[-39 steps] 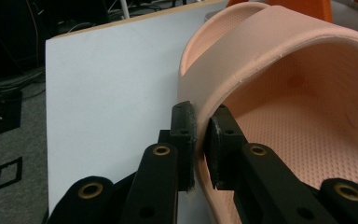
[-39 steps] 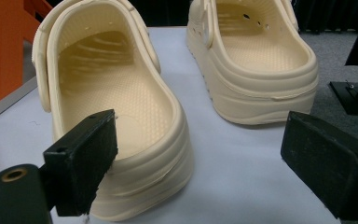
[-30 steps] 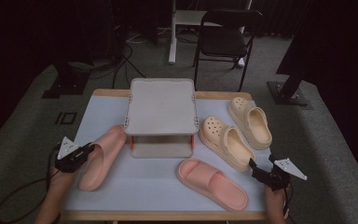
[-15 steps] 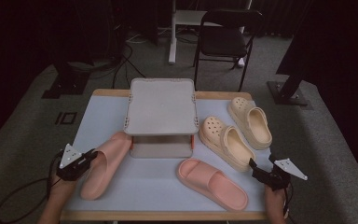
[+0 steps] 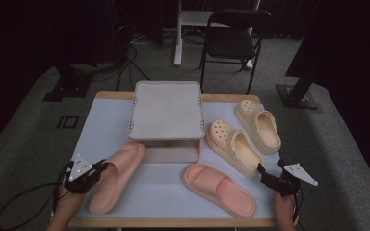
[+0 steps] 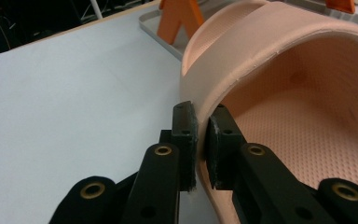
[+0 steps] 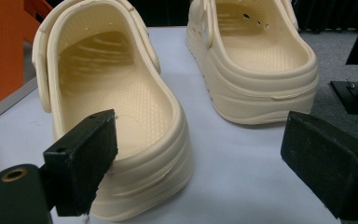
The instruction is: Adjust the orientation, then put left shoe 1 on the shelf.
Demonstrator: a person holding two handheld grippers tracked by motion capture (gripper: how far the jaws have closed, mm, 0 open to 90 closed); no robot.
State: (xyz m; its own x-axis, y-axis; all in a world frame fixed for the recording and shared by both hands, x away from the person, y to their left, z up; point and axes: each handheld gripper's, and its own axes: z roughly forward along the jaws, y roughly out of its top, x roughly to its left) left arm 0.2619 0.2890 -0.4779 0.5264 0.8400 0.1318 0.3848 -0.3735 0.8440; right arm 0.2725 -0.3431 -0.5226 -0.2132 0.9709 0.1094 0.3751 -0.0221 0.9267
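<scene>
Left gripper (image 6: pixel 200 140): jaws clamped on side wall of pink slipper (image 5: pixel 115 175), table's left edge | Right gripper (image 7: pixel 200 163): jaws wide, apparently clear of cream clog (image 7: pixel 116 116) ahead.

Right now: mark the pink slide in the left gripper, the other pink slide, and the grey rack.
held pink slide (image 6: pixel 279 51), left gripper view, strap.
other pink slide (image 5: pixel 219 189), high view, footbed.
grey rack (image 5: pixel 167 108), high view, top shelf.
</scene>
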